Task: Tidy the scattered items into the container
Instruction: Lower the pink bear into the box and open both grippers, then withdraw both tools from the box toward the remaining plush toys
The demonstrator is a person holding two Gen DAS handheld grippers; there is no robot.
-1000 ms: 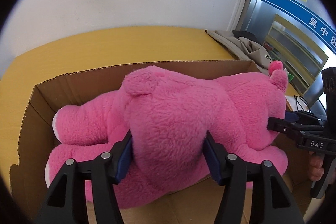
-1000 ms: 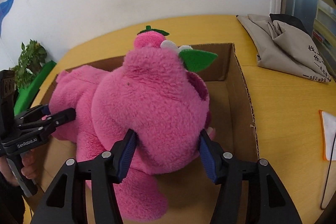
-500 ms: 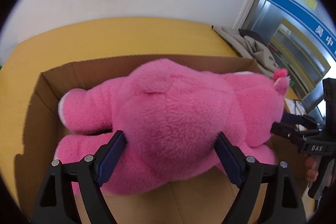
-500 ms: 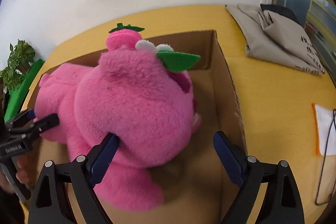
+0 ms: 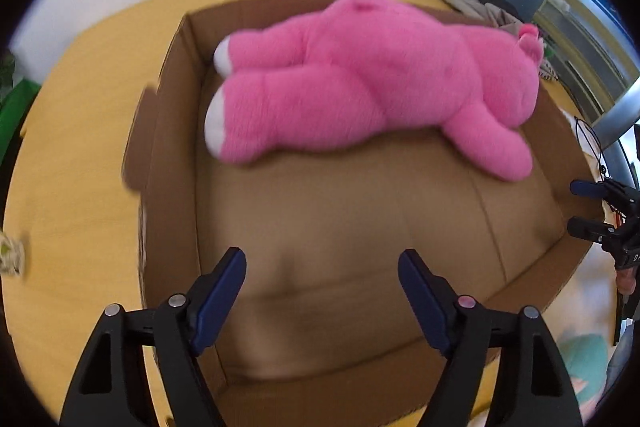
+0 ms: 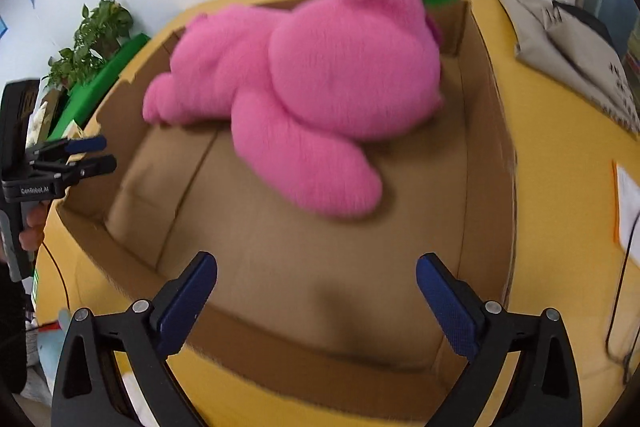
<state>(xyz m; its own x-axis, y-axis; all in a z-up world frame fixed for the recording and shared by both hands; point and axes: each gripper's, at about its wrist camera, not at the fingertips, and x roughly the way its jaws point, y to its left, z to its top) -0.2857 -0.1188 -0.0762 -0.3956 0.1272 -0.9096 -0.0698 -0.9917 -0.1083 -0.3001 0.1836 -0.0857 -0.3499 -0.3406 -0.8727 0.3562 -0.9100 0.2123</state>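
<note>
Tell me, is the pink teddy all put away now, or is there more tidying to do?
Done: the pink teddy lies inside the cardboard box. In hand: nothing. The left tool is closing with nothing between its jaws, and the right tool is opening, also empty. Left: a small patterned thing at the edge of the yellow table and a folded beige bag sit outside the box.

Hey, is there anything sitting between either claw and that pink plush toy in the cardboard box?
Nothing visible. The pink plush toy lies inside the cardboard box, and only bare box floor shows between it and the left claw or the right claw. Neither claw holds anything; the left is closing, the right opening.
</note>
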